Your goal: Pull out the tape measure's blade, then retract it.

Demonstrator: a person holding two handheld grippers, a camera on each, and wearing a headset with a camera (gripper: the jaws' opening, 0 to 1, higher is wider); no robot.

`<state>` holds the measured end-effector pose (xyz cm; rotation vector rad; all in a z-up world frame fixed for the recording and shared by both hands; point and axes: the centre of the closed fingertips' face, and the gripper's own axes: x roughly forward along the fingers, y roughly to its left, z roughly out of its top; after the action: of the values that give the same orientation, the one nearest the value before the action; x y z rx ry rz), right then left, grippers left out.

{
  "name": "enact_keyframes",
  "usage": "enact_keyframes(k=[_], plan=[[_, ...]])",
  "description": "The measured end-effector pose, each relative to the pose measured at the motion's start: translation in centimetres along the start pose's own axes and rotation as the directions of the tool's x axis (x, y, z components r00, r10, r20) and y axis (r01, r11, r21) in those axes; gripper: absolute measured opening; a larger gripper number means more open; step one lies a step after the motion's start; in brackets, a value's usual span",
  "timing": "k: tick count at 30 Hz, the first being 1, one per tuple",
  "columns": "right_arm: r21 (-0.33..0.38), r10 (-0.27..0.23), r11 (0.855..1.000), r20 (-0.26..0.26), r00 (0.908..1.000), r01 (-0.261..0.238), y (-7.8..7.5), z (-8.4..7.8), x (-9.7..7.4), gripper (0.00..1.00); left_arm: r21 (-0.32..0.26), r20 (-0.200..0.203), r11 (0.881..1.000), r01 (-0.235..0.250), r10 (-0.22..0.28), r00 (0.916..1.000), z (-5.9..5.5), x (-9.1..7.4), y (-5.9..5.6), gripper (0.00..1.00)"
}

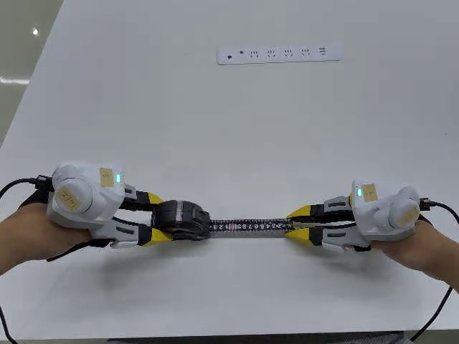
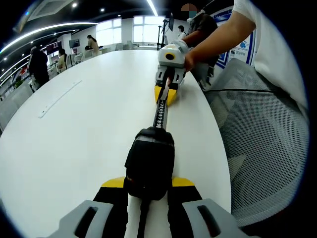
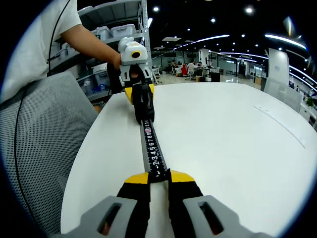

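Nearest the person, low on the white tabletop (image 1: 215, 287), the left gripper (image 1: 156, 217) has its yellow-tipped jaws closed around the squat black tape measure case (image 1: 183, 220). The right gripper (image 1: 297, 225) pinches the free end of the thin dark steel blade (image 1: 251, 226), which is drawn out a short way and taut between them. The case looks compact, rigid and fairly heavy. The blade is probably springy, slick and apt to snap back, so its tip wants a firm hold. Farther back lies a long white power strip (image 1: 280, 54).

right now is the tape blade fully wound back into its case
No, a numbered stretch of blade runs from the case held in the left tool to the right tool clamped on its end.
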<state>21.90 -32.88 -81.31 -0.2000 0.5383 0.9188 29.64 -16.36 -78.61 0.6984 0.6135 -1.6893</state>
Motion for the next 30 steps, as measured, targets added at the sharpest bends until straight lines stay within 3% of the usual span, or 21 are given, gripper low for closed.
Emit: enact_keyframes(k=[30], plan=[[0.047,-0.032,0.998,-0.049,0.9983,0.034,-1.1,-3.1,-5.1,0.11,0.009,-0.012,1.000,0.008,-0.008,0.9999,0.1,0.1,-0.1,0.27]])
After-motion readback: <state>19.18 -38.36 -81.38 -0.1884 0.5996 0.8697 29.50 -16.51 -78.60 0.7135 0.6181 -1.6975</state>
